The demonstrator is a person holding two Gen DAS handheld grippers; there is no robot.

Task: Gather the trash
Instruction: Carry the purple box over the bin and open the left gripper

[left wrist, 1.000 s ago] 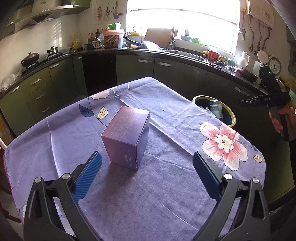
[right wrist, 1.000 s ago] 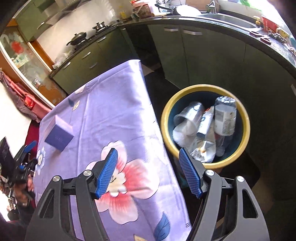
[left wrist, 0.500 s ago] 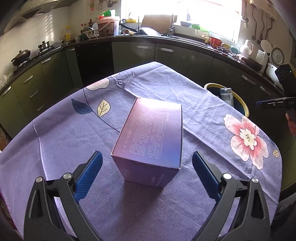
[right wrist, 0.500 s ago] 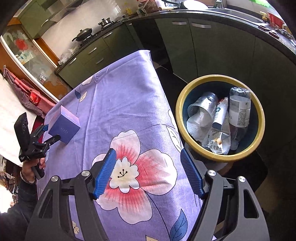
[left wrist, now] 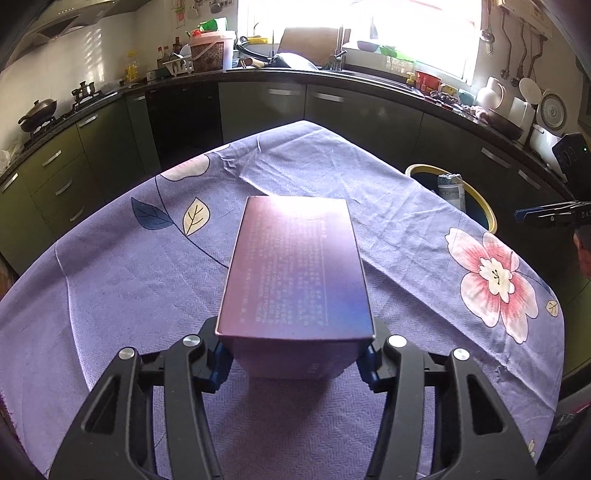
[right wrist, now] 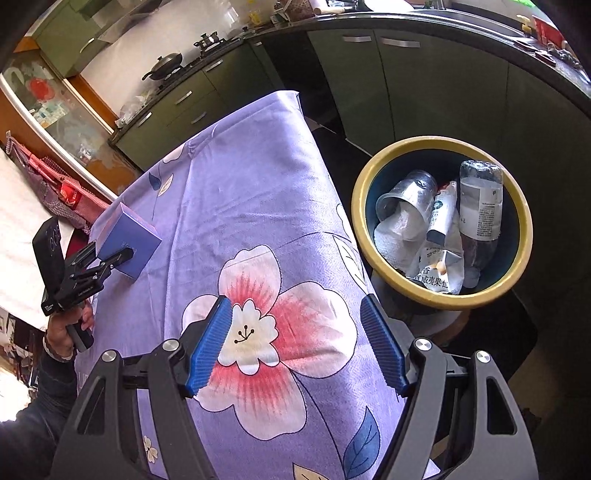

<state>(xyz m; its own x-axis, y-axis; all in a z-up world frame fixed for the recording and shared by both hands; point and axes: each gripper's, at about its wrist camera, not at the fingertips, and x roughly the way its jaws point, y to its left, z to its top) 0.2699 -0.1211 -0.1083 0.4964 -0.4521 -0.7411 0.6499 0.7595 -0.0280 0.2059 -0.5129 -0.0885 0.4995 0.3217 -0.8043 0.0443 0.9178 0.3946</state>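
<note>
Since the box (left wrist: 295,273) looks like light, stiff card, its side walls suit gripping. Left gripper (left wrist: 293,360) straddles it, contact unclear; right gripper (right wrist: 297,347) gapes empty near the bin (right wrist: 373,166).

— Sun is pouring through the window (left wrist: 413,33) above the sink, glaring off the white tiled wall (left wrist: 48,74).

— Dark green cabinets (left wrist: 255,107) are curving around us, and a wok (left wrist: 37,110) is sitting on the stove beside the dark countertop (right wrist: 461,26).

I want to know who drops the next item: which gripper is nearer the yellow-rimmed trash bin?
Right. The right gripper hovers open over the table edge beside the trash bin; the left gripper is across the table, closed on the purple box.
</note>
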